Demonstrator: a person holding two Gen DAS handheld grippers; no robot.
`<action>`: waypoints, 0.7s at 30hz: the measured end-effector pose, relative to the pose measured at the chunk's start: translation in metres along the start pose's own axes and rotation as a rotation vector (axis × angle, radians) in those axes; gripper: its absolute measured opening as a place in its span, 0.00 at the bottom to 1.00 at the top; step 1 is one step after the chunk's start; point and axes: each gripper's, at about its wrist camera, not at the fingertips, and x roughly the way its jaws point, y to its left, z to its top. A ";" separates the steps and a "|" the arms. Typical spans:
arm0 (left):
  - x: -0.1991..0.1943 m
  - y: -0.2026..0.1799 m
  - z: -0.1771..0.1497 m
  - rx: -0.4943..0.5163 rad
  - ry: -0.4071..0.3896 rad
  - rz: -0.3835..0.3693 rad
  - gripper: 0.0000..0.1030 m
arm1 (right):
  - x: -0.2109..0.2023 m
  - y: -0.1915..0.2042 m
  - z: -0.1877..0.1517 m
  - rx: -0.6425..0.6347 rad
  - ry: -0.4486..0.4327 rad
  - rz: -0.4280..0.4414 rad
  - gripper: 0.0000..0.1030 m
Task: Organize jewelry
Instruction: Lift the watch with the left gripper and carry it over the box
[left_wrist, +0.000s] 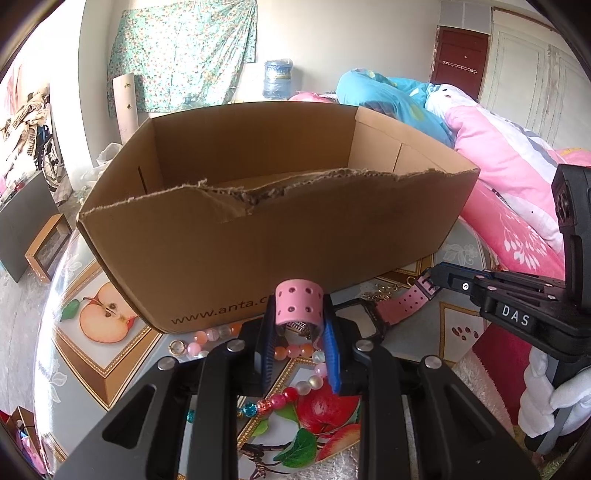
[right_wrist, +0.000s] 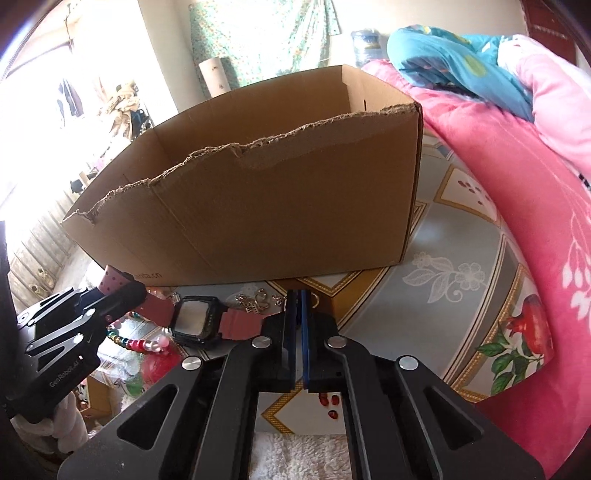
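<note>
A pink digital watch (right_wrist: 194, 321) with a black square face lies just in front of a torn-topped cardboard box (left_wrist: 280, 229). My left gripper (left_wrist: 299, 332) is shut on one end of the pink watch strap (left_wrist: 298, 301), which curls up between the blue pads. My right gripper (right_wrist: 298, 306) is shut on the other strap end (right_wrist: 243, 326); it also shows in the left wrist view (left_wrist: 436, 275). A string of coloured beads (left_wrist: 295, 391) lies under the left gripper. Small silver charms (right_wrist: 255, 301) and a gold chain (left_wrist: 384, 291) lie by the box.
The box (right_wrist: 288, 206) stands on a fruit-patterned tablecloth (right_wrist: 461, 288). A pink quilt (right_wrist: 535, 184) and a blue pillow (left_wrist: 388, 99) lie on the bed at the right. A picture frame (left_wrist: 48, 247) lies on the floor at the left.
</note>
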 end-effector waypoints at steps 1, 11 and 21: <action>0.000 0.000 0.000 0.004 0.001 0.000 0.20 | -0.002 0.000 0.001 0.000 -0.004 -0.002 0.01; -0.036 0.004 0.009 0.028 -0.078 -0.102 0.19 | -0.050 0.013 0.009 -0.070 -0.112 -0.011 0.00; -0.110 0.020 0.069 0.025 -0.264 -0.166 0.19 | -0.100 0.020 0.075 -0.088 -0.234 0.118 0.00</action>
